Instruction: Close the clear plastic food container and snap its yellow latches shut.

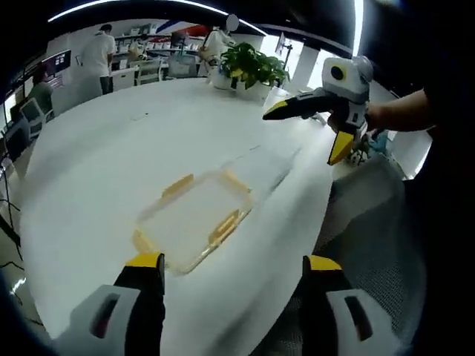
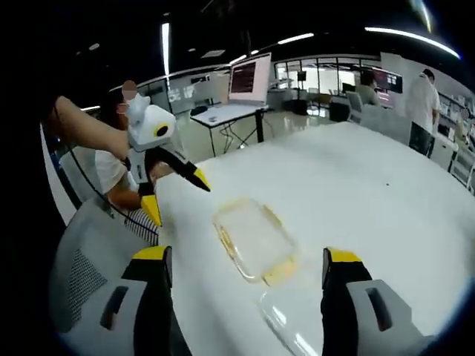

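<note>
A clear plastic container [image 1: 194, 220] with yellow latches [image 1: 223, 227] lies on the white table [image 1: 111, 148] near its edge. A clear lid [image 1: 260, 169] seems to lie flat beside it, on the far side in the left gripper view. My left gripper [image 1: 234, 263] hovers open just short of the container. The right gripper [image 1: 308, 132] hangs open above the table edge, beyond the lid. In the right gripper view the container [image 2: 254, 239] lies ahead of my open right gripper [image 2: 246, 256], the lid [image 2: 293, 326] sits close below, and the left gripper [image 2: 178, 199] is open at the left.
A potted plant [image 1: 251, 67] stands at the table's far end. A grey mesh chair [image 1: 371, 222] sits beside the table edge near the container. A desk with a monitor [image 2: 249, 78] and several people stand in the background.
</note>
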The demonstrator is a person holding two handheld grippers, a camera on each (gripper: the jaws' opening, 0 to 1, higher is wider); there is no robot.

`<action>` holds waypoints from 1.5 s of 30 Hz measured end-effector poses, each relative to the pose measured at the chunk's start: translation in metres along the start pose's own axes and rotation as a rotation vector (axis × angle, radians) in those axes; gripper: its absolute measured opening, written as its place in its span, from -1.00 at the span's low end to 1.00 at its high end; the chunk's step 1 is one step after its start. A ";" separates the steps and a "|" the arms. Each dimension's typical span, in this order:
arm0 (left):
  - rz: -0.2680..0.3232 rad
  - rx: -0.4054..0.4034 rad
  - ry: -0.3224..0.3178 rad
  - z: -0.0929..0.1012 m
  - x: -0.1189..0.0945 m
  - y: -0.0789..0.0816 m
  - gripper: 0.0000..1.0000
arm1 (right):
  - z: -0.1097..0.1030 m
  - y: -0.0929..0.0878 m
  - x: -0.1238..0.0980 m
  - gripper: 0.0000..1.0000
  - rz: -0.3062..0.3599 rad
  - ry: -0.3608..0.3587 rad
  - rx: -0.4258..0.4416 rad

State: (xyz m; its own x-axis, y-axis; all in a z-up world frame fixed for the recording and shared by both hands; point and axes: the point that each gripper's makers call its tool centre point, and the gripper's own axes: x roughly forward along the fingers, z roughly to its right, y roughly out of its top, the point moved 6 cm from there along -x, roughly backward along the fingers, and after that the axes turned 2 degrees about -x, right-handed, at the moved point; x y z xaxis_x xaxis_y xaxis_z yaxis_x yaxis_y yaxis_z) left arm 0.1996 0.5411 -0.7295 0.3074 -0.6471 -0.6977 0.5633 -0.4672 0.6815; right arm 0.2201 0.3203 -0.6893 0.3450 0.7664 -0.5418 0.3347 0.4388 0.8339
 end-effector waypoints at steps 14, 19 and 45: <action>-0.083 0.043 -0.024 -0.024 0.007 0.003 0.29 | 0.012 -0.001 0.029 0.60 -0.082 0.038 -0.038; -0.105 0.043 -0.039 -0.033 0.010 0.002 0.27 | 0.018 -0.003 0.039 0.56 -0.131 0.061 -0.060; -0.295 0.268 -0.060 -0.072 0.034 0.001 0.27 | 0.037 -0.027 0.078 0.42 -0.397 0.122 -0.249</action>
State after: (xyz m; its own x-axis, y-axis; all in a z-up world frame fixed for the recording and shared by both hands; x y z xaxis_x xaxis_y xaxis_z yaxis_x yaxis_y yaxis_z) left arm 0.2662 0.5622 -0.7685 0.1123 -0.4918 -0.8634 0.3984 -0.7737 0.4925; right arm 0.2700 0.3505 -0.7579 0.1228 0.5600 -0.8194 0.1943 0.7961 0.5732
